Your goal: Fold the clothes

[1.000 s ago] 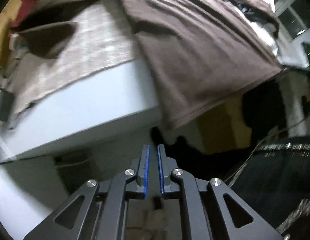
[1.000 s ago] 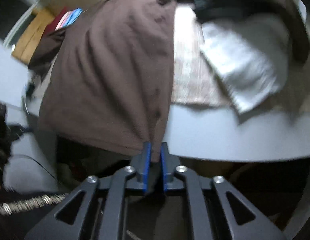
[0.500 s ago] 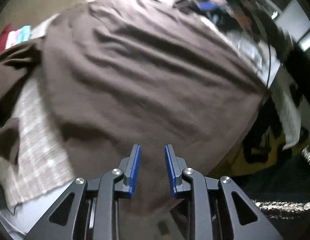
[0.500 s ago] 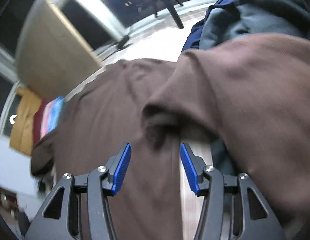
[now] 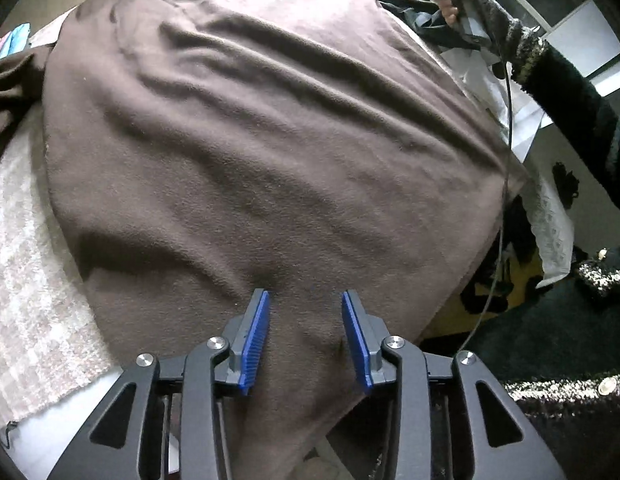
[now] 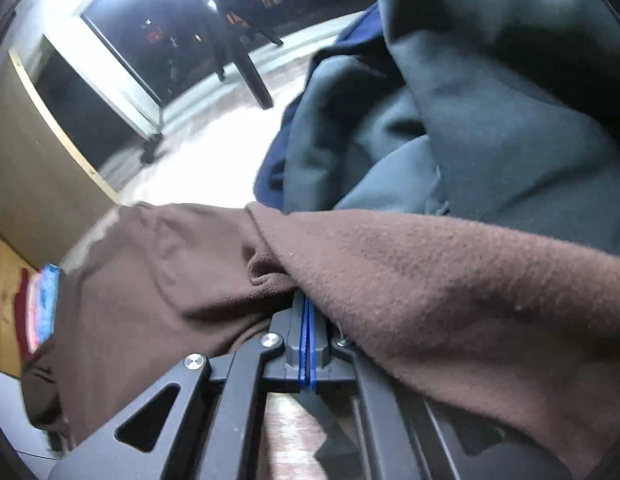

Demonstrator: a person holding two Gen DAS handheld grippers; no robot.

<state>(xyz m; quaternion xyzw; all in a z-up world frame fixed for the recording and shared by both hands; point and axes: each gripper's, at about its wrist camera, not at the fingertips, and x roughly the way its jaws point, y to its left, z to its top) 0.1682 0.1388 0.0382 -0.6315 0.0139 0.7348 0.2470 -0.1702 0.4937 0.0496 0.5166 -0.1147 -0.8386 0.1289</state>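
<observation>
One brown fleece garment (image 5: 270, 128) covers most of the desk (image 5: 50, 432) in front of you, spread wide and rippled, its near hem hanging over the desk's front edge and its right side running toward the right edge. Under it, along the left edge, lies a pale checked cloth (image 5: 26, 280). At the far right corner sits a heap of grey-blue clothes (image 6: 469, 128), just behind a brown fold. Your right hand (image 5: 449, 4), in a dark knit sleeve (image 5: 549, 80), reaches toward that far corner. Your left gripper (image 5: 306, 332) hovers over the near hem with its blue pads (image 5: 256, 340) apart and still widening; brown fleece lies between them without being pressed. Your right gripper (image 6: 308, 336) has its pads pressed together, the tips buried under a bunched fold of the brown fleece, so you cannot tell whether fabric is pinched.
</observation>
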